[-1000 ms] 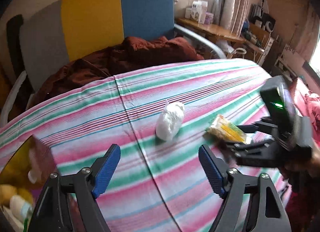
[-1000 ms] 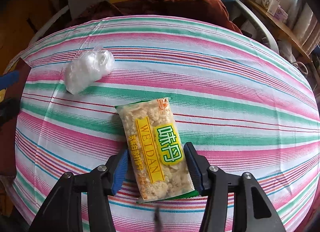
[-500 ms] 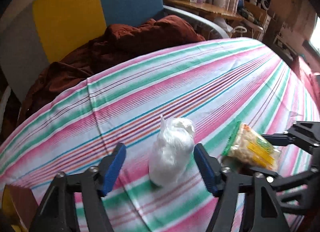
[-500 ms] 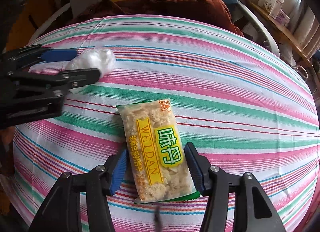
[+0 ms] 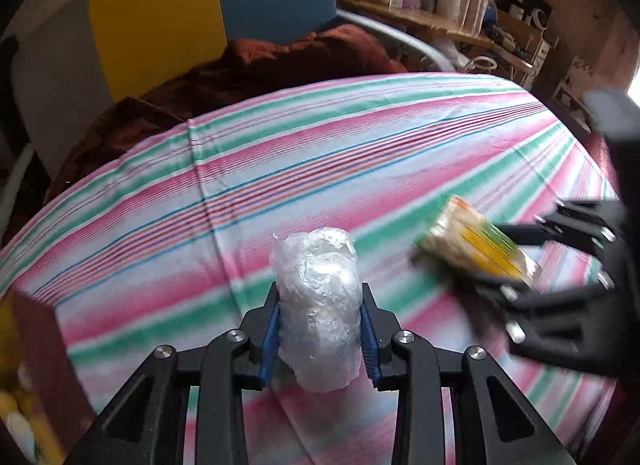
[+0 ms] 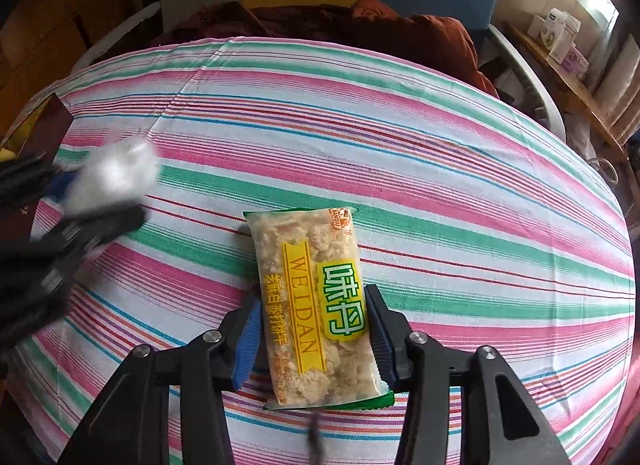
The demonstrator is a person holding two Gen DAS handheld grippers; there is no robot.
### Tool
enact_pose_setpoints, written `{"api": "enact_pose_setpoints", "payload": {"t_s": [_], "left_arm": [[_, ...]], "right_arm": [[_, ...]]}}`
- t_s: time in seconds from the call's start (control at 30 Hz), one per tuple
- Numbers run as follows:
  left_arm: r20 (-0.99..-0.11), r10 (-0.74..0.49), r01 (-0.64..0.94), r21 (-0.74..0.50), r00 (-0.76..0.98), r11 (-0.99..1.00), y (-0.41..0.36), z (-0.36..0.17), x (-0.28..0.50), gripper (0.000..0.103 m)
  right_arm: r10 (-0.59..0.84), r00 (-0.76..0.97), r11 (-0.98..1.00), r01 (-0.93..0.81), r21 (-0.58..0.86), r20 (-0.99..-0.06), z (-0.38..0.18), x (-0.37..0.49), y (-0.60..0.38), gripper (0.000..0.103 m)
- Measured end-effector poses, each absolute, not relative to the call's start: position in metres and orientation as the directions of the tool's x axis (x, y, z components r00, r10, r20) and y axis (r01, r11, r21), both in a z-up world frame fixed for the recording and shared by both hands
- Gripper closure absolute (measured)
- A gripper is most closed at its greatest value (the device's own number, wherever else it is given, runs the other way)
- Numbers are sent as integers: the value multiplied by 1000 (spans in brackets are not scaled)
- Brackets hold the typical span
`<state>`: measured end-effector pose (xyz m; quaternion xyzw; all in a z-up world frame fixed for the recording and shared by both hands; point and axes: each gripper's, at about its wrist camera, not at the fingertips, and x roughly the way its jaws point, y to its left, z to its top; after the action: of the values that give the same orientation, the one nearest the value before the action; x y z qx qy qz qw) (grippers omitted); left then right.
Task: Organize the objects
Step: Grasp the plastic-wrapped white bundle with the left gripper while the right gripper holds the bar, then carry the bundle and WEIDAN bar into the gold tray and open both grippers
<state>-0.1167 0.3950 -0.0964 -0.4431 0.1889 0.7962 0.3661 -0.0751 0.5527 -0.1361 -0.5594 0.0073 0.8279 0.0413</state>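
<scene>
Left gripper (image 5: 320,331): jaws closed in on the plastic-wrapped bundle (image 5: 318,305), the blue pads pressed to both its sides. Only the finger linkages show at 6 o'clock of the left wrist view; the holder's hand is out of frame.

Plastic-wrapped bundle: upright between the left pads, over the striped cloth (image 5: 280,169). The crinkled film hides what is inside. Whether its base touches the cloth cannot be told. In the right wrist view it is a white smear at 9 o'clock (image 6: 114,177), blurred beyond detail.

Right gripper (image 6: 314,329): jaws narrowed onto the cracker packet (image 6: 316,305), pads against its long edges at the lower half.

Cracker packet: clear wrapper, yellow band reading WEIDAN, green label. Near 6 o'clock of the right wrist view, its near end cut across by a dark sliver at the frame bottom. From the left wrist view it sits at 3 o'clock (image 5: 476,241), smeared, the right gripper's black frame partly covering it. Lifted or resting cannot be told.

Box (image 5: 36,349): dark reddish wall at 8 o'clock of the left wrist view, cropped by the frame; yellowish contents are blurred and unidentifiable.

Brown blanket (image 6: 360,29): bunched beyond the cloth's far edge at 12 o'clock, its lower part hidden by the cloth.

Shelf (image 5: 420,21): at 1 o'clock, its small boxes too small to read.
</scene>
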Motion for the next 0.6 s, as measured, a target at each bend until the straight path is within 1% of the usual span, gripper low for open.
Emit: {"api": "enact_pose_setpoints", "payload": {"t_s": [0.27,0.6], "left_arm": [[-793,455,-721,-29,-405,-692,349,-70,-69,68],[-751,467,-687,-23,-468,-726,302,-41,-45,68]], "right_arm": [[71,-383,-996,-74,-46,-921,-136,-72,557,55],[97,-387,-994,-83,-70,-917,-135,-70,562,55]]}}
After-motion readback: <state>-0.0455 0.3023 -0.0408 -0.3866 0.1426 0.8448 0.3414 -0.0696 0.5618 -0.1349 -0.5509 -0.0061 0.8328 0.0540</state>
